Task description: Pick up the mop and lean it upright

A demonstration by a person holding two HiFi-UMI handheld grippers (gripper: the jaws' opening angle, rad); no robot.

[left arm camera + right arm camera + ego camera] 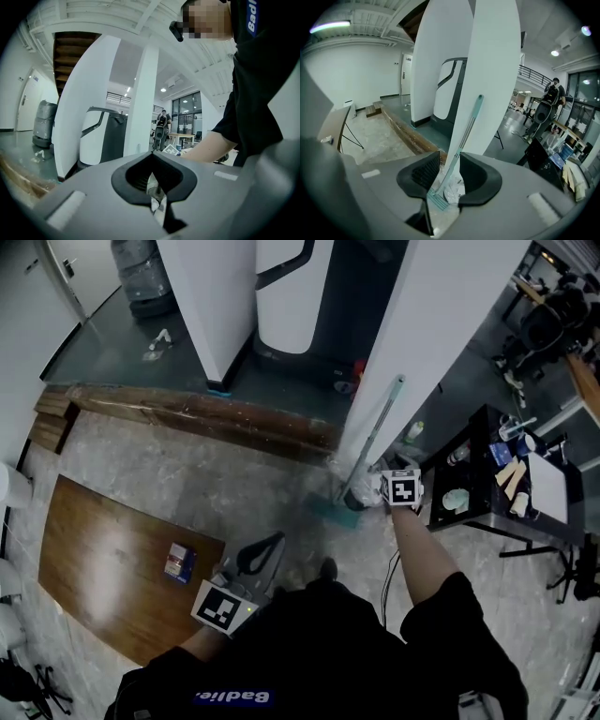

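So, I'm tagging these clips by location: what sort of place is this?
Probably a large open workshop or lab-style office rather than a home. It has tall white pillars, a black cart loaded with supplies, and a glass-fronted far wall with people working near it.

Black short-sleeved shirt with white lettering, grey left hand-held gripper and right hand-held gripper bear black-and-white marker cubes

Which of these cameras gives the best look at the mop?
The right gripper view: the mop is close, seen from teal head to handle top, leaning on the white pillar. The head view shows it small and far. The left gripper view misses it.
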